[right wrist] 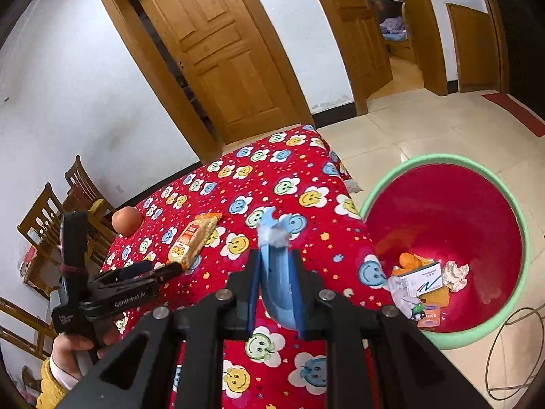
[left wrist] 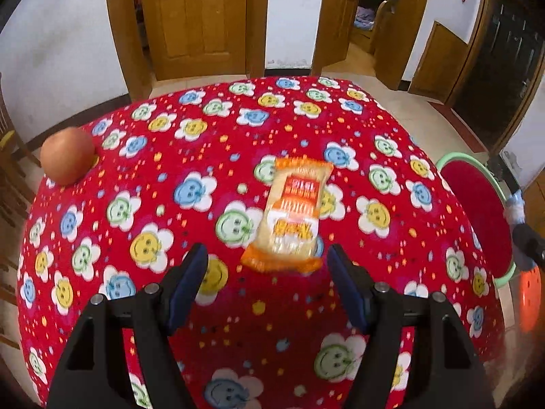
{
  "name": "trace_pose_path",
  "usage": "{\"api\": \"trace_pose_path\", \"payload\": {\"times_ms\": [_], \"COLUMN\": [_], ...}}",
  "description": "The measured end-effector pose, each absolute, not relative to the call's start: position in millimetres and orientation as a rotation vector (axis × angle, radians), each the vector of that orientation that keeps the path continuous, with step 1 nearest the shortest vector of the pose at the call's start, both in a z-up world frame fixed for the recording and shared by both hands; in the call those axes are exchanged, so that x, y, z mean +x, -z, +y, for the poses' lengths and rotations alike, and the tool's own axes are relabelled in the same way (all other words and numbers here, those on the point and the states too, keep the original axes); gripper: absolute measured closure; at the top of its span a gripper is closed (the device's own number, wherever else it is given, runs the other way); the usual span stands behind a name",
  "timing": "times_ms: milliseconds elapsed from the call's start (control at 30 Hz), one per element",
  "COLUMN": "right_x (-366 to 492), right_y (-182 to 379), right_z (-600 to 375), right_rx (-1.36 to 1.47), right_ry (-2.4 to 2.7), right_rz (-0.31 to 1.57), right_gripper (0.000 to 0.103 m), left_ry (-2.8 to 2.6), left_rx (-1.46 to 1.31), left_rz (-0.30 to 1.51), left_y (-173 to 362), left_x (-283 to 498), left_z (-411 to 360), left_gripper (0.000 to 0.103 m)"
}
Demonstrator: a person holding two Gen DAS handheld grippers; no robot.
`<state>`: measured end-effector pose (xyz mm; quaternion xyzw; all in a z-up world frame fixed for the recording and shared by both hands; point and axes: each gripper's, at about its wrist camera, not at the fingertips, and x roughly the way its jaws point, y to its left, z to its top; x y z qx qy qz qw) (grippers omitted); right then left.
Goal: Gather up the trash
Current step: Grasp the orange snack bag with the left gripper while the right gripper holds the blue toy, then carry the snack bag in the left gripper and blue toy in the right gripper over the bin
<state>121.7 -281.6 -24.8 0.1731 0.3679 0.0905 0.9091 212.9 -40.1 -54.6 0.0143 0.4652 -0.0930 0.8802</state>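
Observation:
An orange snack wrapper (left wrist: pixel 291 213) lies on the red flowered tablecloth (left wrist: pixel 211 156); it also shows in the right wrist view (right wrist: pixel 192 238). My left gripper (left wrist: pixel 267 262) is open, its fingers on either side of the wrapper's near end, just above the cloth. My right gripper (right wrist: pixel 274 272) is shut on a torn blue packet (right wrist: pixel 276 272) with a white crumpled top, held above the table's right part. The left gripper shows in the right wrist view (right wrist: pixel 160 269), its tips at the wrapper.
A red basin with a green rim (right wrist: pixel 446 245) stands on the floor right of the table and holds several pieces of trash (right wrist: pixel 422 283). An apple (left wrist: pixel 67 160) sits at the table's far left corner. Wooden chairs (right wrist: pixel 51 211) stand left. A cable (right wrist: pixel 511 351) lies on the floor.

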Motion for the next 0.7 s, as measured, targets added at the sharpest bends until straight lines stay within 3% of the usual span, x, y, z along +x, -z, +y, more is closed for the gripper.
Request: {"api": "trace_pose_path", "payload": {"times_ms": [433, 700], "right_x": [111.7, 106.0], "right_y": [25.1, 34.0], "right_z": [-323.8, -353.7], "right_rx": [0.399, 0.431], "right_ry": [-0.106, -0.049], "right_rz": [0.743, 0.744], "right_gripper": [0.084, 0.084], "left_ry": [0.209, 0.223], "left_rx": [0.051, 0.049], "left_rz": [1.001, 0.986], "left_y": [70.3, 74.9], "left_x": [247.0, 247.1], "left_z": [-68.5, -80.9], "left_gripper": [0.032, 0.063]}}
